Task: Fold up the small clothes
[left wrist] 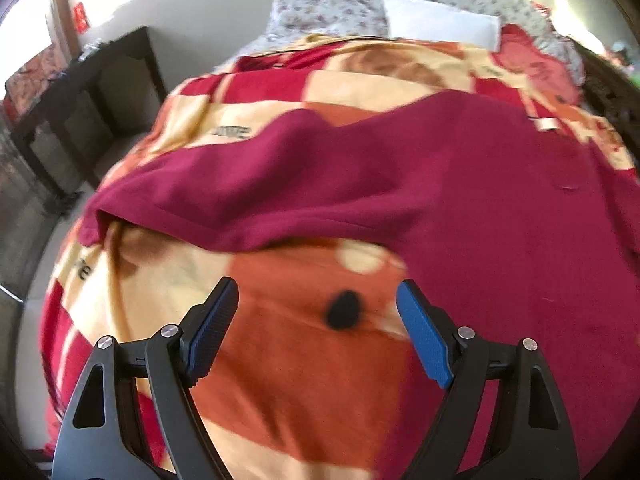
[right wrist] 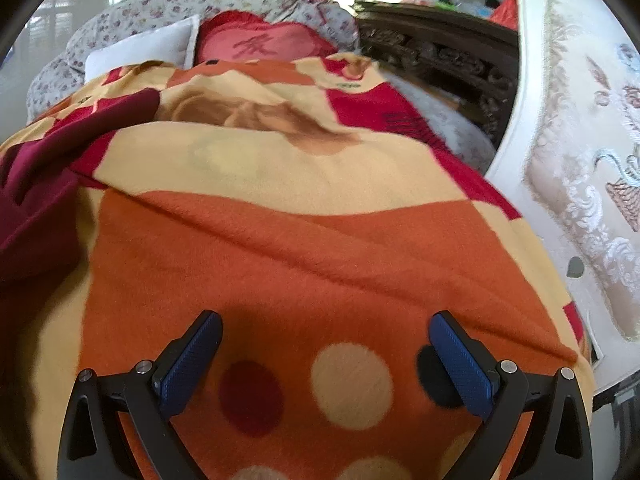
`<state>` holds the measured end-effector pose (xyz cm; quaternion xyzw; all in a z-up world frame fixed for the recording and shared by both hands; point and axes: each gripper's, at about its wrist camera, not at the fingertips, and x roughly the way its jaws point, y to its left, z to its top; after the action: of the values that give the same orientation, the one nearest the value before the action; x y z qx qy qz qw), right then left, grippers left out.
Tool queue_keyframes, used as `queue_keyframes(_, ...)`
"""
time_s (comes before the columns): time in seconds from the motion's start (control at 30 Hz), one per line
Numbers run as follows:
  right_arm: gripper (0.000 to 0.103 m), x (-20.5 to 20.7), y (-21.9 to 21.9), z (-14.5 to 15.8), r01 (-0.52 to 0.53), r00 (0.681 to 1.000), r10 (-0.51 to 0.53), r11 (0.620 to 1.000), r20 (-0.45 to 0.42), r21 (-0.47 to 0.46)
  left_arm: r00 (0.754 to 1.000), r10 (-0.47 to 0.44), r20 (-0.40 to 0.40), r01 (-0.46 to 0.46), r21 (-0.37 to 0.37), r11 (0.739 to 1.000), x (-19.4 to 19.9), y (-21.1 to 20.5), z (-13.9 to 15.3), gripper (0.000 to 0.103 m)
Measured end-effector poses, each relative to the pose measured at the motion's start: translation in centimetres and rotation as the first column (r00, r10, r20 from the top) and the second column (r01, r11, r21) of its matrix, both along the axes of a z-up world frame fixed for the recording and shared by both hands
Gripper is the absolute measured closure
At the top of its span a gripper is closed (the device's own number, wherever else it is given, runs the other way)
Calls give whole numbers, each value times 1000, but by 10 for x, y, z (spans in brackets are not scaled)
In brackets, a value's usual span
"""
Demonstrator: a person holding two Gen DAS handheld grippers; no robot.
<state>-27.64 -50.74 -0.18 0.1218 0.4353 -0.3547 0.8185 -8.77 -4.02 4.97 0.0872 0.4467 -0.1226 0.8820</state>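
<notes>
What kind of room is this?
Probably a bedroom: a patterned fleece blanket covers a bed, with a white pillow and floral quilt at its head. A maroon garment lies on it.

We make out a single dark Chinese character on the pink-red cushion (right wrist: 264, 46) near the top of the right wrist frame. On the patterned blanket (left wrist: 280, 360), dark print sits above centre left and letters ending in "e" at left, both too blurred to read.
</notes>
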Motion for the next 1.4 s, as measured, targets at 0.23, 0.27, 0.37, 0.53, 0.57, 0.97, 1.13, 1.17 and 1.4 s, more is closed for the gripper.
queue_keyframes(0.23, 3, -71, 23, 66, -20, 991, 16, 999, 133, 32, 993, -104, 57, 104, 10, 995, -42, -23, 26, 21)
queue_keyframes(0.27, 3, -80, 26, 77, -22, 991, 19, 1000, 130, 22, 991, -120, 64, 120, 2, 993, -49, -26, 30, 21)
queue_keyframes(0.37, 3, -108, 36, 115, -29, 992, 33, 999, 122, -40, 987, -139, 76, 141, -19, 990, -62, -31, 39, 21)
queue_keyframes(0.53, 3, -143, 50, 165, -65, 986, 69, 997, 152, -28, 981, -169, 91, 175, -68, 982, -85, -42, 53, 21)
queue_keyframes(0.57, 3, -149, 54, 178, -79, 983, 81, 997, 163, -21, 979, -178, 96, 186, -71, 980, -90, -44, 55, 21)
queue_keyframes(0.97, 3, -133, 135, 218, -232, 937, 232, 972, 261, -32, 965, -219, 141, 236, -111, 965, -120, -56, 82, 21)
queue_keyframes(1.13, 3, -79, 185, 190, -337, 904, 325, 941, 279, -4, 968, -201, 150, 218, -111, 970, -118, -53, 84, 21)
queue_keyframes(1.17, 3, -70, 193, 184, -350, 898, 332, 937, 288, 13, 969, -195, 151, 212, -108, 971, -116, -53, 84, 21)
queue_keyframes(1.4, 3, -18, 239, 157, -355, 904, 346, 935, 251, -8, 976, -170, 136, 187, -117, 975, -105, -48, 82, 21)
